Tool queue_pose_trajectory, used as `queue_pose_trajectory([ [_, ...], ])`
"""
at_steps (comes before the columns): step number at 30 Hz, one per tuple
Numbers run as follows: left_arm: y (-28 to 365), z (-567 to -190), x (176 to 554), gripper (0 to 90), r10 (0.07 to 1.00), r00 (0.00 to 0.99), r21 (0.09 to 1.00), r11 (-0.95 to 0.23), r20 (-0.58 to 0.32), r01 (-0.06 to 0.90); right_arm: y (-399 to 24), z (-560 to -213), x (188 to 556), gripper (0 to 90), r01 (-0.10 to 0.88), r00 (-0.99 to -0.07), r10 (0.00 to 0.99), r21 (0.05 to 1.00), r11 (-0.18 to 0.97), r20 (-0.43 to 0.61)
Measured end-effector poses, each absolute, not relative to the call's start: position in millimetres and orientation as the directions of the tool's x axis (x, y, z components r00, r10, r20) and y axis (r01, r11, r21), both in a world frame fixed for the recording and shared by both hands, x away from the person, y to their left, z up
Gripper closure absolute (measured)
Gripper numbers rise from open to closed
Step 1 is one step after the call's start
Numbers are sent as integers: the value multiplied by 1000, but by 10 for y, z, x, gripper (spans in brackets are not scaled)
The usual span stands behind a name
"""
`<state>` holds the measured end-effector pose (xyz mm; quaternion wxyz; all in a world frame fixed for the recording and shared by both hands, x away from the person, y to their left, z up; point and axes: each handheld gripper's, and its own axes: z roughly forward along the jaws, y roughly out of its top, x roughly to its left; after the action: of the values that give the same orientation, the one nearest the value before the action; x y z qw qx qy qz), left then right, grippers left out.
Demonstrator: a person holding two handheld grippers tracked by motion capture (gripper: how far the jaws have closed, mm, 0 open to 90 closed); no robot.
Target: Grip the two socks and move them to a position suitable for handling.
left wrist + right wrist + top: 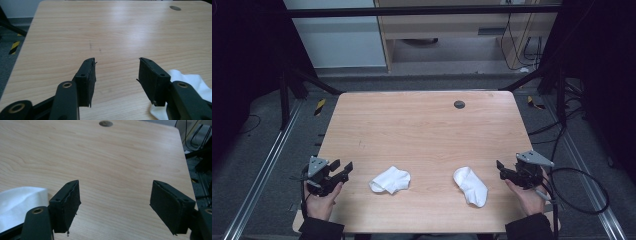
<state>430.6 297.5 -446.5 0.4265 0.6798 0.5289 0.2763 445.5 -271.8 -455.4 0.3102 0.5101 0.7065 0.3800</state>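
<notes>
High view, left hand-held gripper (343, 169) & right hand-held gripper (502, 169) both released, low, flanking probably socks (390, 180).

A light wooden table (427, 125) with rounded corners has a dark round cable hole (459, 104) near its far edge. Grey carpet (257, 155) lies around it, with metal rails (259, 180) along both sides. Beyond the far edge stand a pale panel (337, 40) and a wooden cabinet (447, 25); black cables (579, 192) trail past the right edge.

Black grippers (343, 168) (grey plates, trailing cables), dark sleeves (323, 230).
</notes>
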Motion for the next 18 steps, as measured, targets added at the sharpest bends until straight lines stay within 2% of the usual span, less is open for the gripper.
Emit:
queue_pose_trajectory([
  [5,2762,-4420,4253,466,938,346,876,-138,-34,461,-2641,-4436,4394,232,444,-311,950,879,174,-31],
  [9,2607,-4395,4239,462,924,383,880,-181,-1,439,-2555,-4409,4369,236,432,-374,927,883,186,-13],
  [13,2476,-4371,4264,460,914,407,882,-182,-12,434,-2480,-4366,4348,247,420,-386,923,890,178,-2],
  [18,2322,-4336,4291,441,903,429,885,-196,-4,421,-2404,-4307,4284,246,418,-410,911,880,224,-38],
])
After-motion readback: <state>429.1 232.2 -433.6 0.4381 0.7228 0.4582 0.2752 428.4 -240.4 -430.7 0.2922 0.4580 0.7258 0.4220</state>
